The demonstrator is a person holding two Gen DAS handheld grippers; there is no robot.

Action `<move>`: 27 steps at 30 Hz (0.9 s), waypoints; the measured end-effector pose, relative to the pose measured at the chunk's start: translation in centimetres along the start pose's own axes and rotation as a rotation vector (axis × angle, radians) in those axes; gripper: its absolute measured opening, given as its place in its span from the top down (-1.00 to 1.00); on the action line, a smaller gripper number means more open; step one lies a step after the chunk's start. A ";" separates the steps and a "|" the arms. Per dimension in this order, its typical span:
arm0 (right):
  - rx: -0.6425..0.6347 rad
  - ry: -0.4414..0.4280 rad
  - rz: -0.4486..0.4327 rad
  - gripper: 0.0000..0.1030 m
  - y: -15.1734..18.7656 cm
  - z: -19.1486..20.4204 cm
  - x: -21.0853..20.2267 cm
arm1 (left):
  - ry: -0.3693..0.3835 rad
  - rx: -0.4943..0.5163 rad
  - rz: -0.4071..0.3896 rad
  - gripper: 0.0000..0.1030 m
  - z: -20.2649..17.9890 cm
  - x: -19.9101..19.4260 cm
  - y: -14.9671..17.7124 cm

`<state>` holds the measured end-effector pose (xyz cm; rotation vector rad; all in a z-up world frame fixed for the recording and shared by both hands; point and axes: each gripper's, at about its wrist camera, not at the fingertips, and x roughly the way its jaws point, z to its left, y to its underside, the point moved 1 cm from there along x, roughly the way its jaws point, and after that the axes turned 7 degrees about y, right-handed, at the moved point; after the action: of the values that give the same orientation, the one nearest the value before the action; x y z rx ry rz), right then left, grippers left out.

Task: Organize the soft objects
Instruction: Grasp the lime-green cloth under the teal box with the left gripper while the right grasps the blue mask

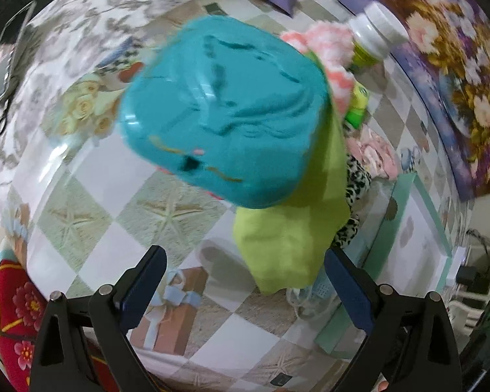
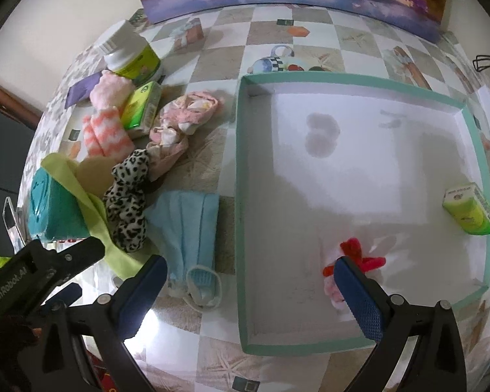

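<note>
Teal-rimmed box (image 2: 352,78) fills desk's right side, holding tissue pack (image 2: 468,210) and red toy (image 2: 359,254). Soft pile sits left: teal cloth (image 1: 225,114), lime cloth (image 1: 294,222), mask (image 2: 189,225). Left gripper (image 1: 245,290) and right gripper (image 2: 251,297) both spread, empty. Pinch one item only.

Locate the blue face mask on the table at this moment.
In the right wrist view, the blue face mask lies flat on the table, just left of the teal-rimmed box and right of the leopard-print scrunchie.

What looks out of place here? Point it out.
The white-capped bottle stands tilted among the soft things left of the box; it is hard, not soft. Nothing looks spilled or damaged.
</note>
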<state>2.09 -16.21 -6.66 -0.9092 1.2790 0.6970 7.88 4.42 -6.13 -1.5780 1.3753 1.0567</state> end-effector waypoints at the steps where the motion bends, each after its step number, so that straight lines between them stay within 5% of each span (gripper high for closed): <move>1: 0.002 -0.001 0.001 -1.00 -0.1 -0.2 0.0 | -0.002 0.012 0.004 -0.89 -0.3 0.4 -0.1; 16: 0.029 0.002 -0.004 -1.00 -0.5 -0.8 -0.1 | 0.041 0.001 0.013 -1.00 -0.2 2.7 -0.8; 22: 0.030 0.002 -0.005 -1.00 -0.4 -1.0 -0.3 | 0.001 0.020 0.039 -1.00 -0.5 3.2 -0.2; 27: 0.027 0.004 -0.005 -1.00 -0.3 -1.2 -0.4 | 0.030 -0.012 0.049 -0.75 -0.8 3.6 -0.1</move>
<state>1.70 -17.38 -6.25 -0.8919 1.2867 0.6729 8.27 2.42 -9.23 -1.5816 1.4361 1.0761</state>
